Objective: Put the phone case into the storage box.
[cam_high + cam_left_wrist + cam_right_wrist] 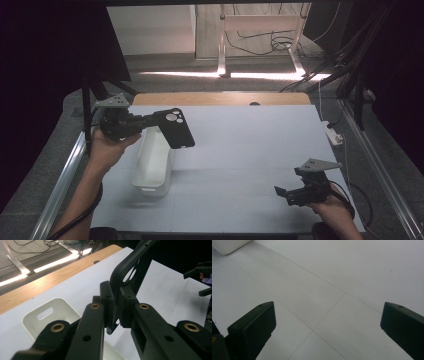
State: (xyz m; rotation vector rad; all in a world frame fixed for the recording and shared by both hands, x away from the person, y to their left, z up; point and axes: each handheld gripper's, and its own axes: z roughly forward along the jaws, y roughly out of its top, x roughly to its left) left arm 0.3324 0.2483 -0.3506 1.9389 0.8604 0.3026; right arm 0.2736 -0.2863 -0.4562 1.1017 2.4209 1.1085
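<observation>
Left gripper (156, 119) clamps phone case (176, 129); its far end cropped, probably.

left gripper (150, 120): raised, jaws clamped | right gripper (286, 192): low, jaws apart

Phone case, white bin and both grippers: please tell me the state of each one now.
Phone case: held in the air above the bin, clamped by one edge.
White bin: upright on the table, open top.
Left gripper: shut on the phone case.
Right gripper: open, holding nothing.
</observation>
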